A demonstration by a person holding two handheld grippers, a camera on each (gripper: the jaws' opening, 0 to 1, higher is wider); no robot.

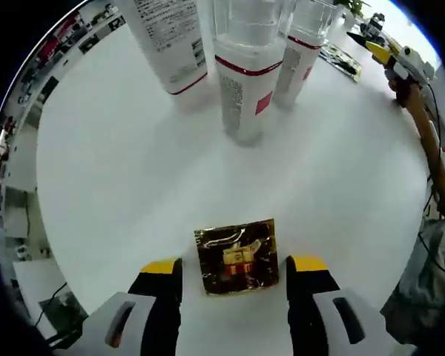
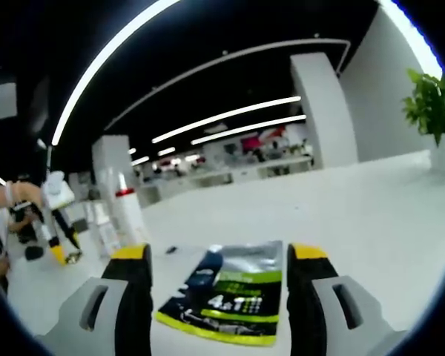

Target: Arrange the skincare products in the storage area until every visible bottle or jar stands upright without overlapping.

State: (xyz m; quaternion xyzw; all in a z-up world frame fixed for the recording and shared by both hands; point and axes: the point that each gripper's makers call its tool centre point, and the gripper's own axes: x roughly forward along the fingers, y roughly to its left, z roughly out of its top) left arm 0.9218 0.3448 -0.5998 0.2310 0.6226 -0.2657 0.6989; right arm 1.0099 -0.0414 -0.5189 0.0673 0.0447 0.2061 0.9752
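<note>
- Between the jaws of the left tool [image 1: 233, 268], in the left gripper view, a gold foil sachet [image 1: 236, 256] lies flat on the white counter [image 1: 119, 185]; the jaws stand apart on either side of it and clamp nothing.
- Ahead of that tool, along its line of sight, three skincare bottles stand upright: a large white bottle [image 1: 168, 41] at far left, a clear red-banded bottle [image 1: 245, 74] in the middle and nearest, and a slimmer bottle [image 1: 302, 52] just to its right. The three stand close together; whether they touch cannot be determined.
- At the far right of the same view, the right tool [image 1: 389, 53] shows above the counter edge.
- Between the separated jaws of the right tool [image 2: 216, 259], in the right gripper view, a dark-and-green packet [image 2: 233, 293] lies flat, its long axis running away from the camera. Nothing is gripped.
- Left of that packet, well apart, the left tool [image 2: 59, 252] shows, with upright bottles [image 2: 126, 211] beyond it.
- Judgement: the left tool is nearer the bottles; the sachet directly below it is the closest flat item.
</note>
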